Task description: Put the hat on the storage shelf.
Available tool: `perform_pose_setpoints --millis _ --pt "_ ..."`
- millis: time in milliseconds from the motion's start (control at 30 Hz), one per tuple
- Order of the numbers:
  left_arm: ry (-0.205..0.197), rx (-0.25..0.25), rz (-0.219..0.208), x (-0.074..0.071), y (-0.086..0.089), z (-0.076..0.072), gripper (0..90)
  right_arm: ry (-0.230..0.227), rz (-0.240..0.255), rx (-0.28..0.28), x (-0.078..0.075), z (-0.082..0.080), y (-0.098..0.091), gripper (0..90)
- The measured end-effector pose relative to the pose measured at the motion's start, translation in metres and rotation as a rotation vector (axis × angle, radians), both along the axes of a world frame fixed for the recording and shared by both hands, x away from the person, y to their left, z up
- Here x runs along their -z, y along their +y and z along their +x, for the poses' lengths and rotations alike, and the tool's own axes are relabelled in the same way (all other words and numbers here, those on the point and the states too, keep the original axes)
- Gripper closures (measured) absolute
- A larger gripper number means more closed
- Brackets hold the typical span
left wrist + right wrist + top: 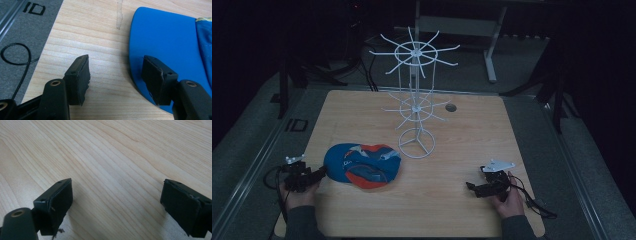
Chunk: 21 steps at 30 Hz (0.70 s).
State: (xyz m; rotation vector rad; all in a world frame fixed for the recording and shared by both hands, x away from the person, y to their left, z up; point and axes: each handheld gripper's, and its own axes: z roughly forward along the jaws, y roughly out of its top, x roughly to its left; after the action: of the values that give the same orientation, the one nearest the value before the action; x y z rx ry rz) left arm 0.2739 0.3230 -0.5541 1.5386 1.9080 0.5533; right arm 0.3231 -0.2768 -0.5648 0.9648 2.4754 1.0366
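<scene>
Pale wooden table (452,200) is shown under dim light, ringed by grey flooring and dark surroundings. Places below are given relative to the cap (362,165), a blue, orange and grey one lying flat on the near-left part of the tabletop.

Left gripper (314,176): seen in the high view just beside the cap's near-left edge, held in a hand that enters from the bottom of the frame. In the left gripper view the jaws are parted, with the blue brim (162,42) at one side. One jaw is seen over bare wood clear of the brim; the other is seen against the brim's curved edge, over or just at it. Whether that pad touches the fabric cannot be settled from this angle, though it appears to sit slightly above. Nothing is pinched between the jaws, so the tongs are released.

Right gripper (472,188): placed well apart from the cap, toward the near-right part of the table, its grey three-cornered plate (498,165) uppermost. In the right gripper view its jaws are spread wide over plain wood grain, with nothing between them.

White wire display stand (416,95): set beyond the cap and to its right, upright on a ring base (416,145), with two tiers of radiating hooks. Stand and cap are separate, with bare wood visible between them.

Black cable (15,53): looped on the grey flooring, on the side of the left gripper away from the cap.
</scene>
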Motion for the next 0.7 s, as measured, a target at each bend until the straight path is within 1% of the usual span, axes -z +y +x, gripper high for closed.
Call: perform_pose_setpoints --millis 133,200,233,267,433,500,567,600,667,700 --pt "0.002 0.008 -0.018 -0.001 0.002 0.001 39.1 0.0 0.0 0.0 0.0 0.0 0.0 10.6" --pt "0.003 0.012 -0.018 -0.002 0.002 0.001 38.5 -0.002 -0.001 0.002 0.0 0.001 -0.001 10.6" --pt "0.001 0.024 -0.023 -0.004 0.002 0.002 37.9 -0.002 0.0 0.004 0.0 0.002 -0.001 10.6" --pt "0.001 0.024 -0.023 -0.004 0.002 0.002 37.5 -0.002 0.0 0.004 0.0 0.002 -0.001 10.6" --pt "-0.002 0.06 -0.031 -0.009 -0.001 0.004 35.0 -0.001 0.0 0.022 0.0 0.006 -0.003 10.7" --pt "-0.005 0.077 -0.032 -0.012 -0.002 0.004 35.2 -0.002 0.0 0.022 0.0 0.006 -0.003 10.6" --pt "-0.006 0.081 -0.03 -0.012 -0.002 0.005 35.5 -0.002 0.001 0.024 0.0 0.006 -0.003 10.7" --pt "-0.003 0.096 -0.026 -0.014 -0.003 0.005 35.7 -0.001 0.001 0.026 0.0 0.006 -0.003 10.7" --pt "-0.003 0.104 -0.027 -0.015 -0.003 0.006 36.3 -0.001 0.002 0.029 0.0 0.005 -0.003 10.7" --pt "0.005 0.122 -0.017 -0.016 -0.003 0.006 36.5 -0.002 0.002 0.031 0.0 0.005 -0.003 10.7"
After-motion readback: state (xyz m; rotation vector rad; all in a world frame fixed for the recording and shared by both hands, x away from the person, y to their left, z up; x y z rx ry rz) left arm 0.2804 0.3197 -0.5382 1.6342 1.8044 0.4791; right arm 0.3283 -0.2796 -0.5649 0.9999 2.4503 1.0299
